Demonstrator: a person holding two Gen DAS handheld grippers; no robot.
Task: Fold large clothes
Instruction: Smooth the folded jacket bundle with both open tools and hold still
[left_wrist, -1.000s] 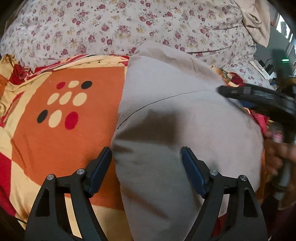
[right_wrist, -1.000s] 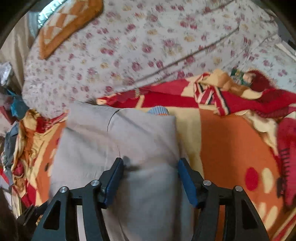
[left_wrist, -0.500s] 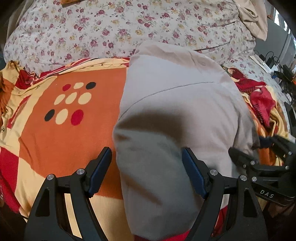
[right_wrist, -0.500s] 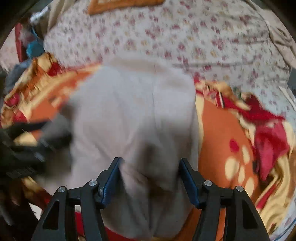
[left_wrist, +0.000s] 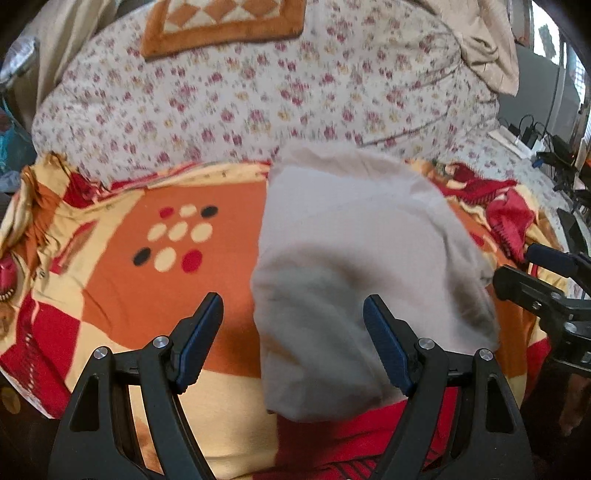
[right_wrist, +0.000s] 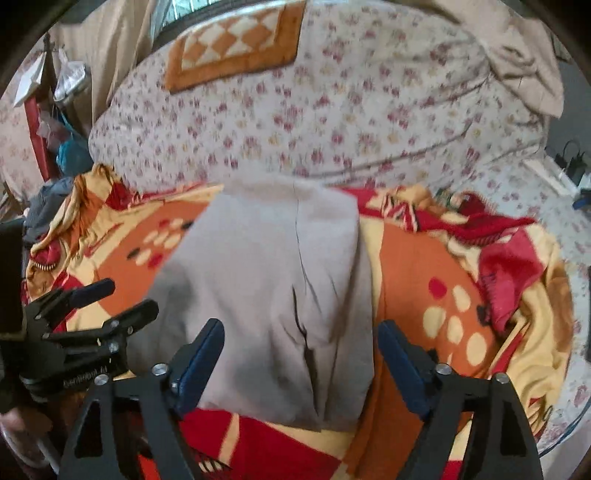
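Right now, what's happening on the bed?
A person with two handheld grippers is folding a beige garment, which lies folded on the orange patterned blanket. The left gripper is open above it, holding nothing. The right gripper has its jaws opening, with no cloth pinched between them.

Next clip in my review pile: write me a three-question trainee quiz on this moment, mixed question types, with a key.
1. True or false: the left gripper grips the grey garment.
2. The garment lies on: A) a bare floor B) the orange patterned blanket C) a chair.
3. What fabric rises behind the blanket?

Key: 1 false, its jaws stand open above the cloth. 2 B. 3 the floral bedding.
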